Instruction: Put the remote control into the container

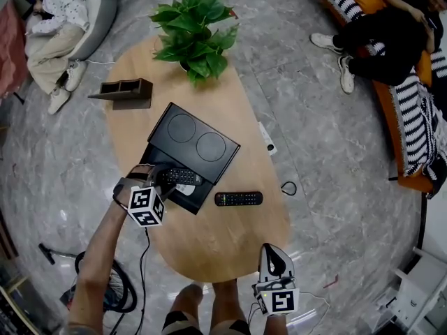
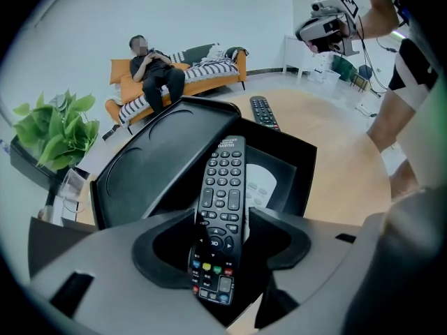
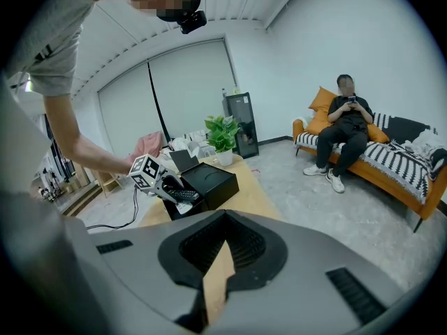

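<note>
Only the left gripper view reveals a pale keypad (image 2: 264, 185) inside the matte container (image 2: 297, 165); left gripper (image 2: 223, 234) clamps the slim remote control (image 2: 222, 201), right gripper (image 3: 222, 243) closed.

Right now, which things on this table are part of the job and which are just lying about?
In the job: left gripper, the remote it grips, black container.
Lying about: second remote on the table, potted plant, wooden organizer, right gripper (shut, empty).

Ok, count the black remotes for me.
2. The held remote is in the left gripper above the open box; the loose remote lies on the table beside it. The box may hide more.
</note>
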A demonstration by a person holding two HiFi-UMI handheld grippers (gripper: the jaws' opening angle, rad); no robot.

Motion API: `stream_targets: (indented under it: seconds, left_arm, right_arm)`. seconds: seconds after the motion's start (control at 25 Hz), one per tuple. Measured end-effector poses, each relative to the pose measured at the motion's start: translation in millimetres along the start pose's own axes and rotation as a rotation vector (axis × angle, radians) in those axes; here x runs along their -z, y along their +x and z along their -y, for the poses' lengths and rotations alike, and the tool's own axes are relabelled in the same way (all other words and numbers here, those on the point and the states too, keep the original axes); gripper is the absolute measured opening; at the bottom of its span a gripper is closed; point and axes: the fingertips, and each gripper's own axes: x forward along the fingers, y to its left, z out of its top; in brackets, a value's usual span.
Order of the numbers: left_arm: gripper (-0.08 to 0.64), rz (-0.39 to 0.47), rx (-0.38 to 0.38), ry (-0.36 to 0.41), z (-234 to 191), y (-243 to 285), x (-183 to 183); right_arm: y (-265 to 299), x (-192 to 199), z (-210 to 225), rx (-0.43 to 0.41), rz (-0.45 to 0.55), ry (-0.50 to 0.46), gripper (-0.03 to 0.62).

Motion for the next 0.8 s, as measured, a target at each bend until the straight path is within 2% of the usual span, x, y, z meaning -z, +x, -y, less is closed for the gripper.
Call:
stream_targets:
  seconds: [0.2, 0.32, 0.56, 0.8]
  left_arm:
    - [0.23, -0.005, 0.014, -0.002, 5.4, -11.0, 0.2]
    - [0.23, 0.007, -0.016, -0.013, 3.2, -24.7, -3.2]
    - [0.229, 0.11, -0.145, -0.146, -12.8, -70.5, -19.3]
    - [0.229, 0.209, -0.243, -0.272, -8.9, -119.3, -29.5]
  right_arm:
    - [-3.7, -5.0, -5.1, -0.003, 0.012, -0.004, 0.011]
    - [-7.1, -10.1, -9.2, -0.008, 0.025, -0.012, 0.011]
    - [-14.0, -19.2, -23.4, -0.025, 0.043, -0.029, 0.012]
    - [-20.9, -27.9, -42.1, -0.039, 0.058, -0.052, 0.012]
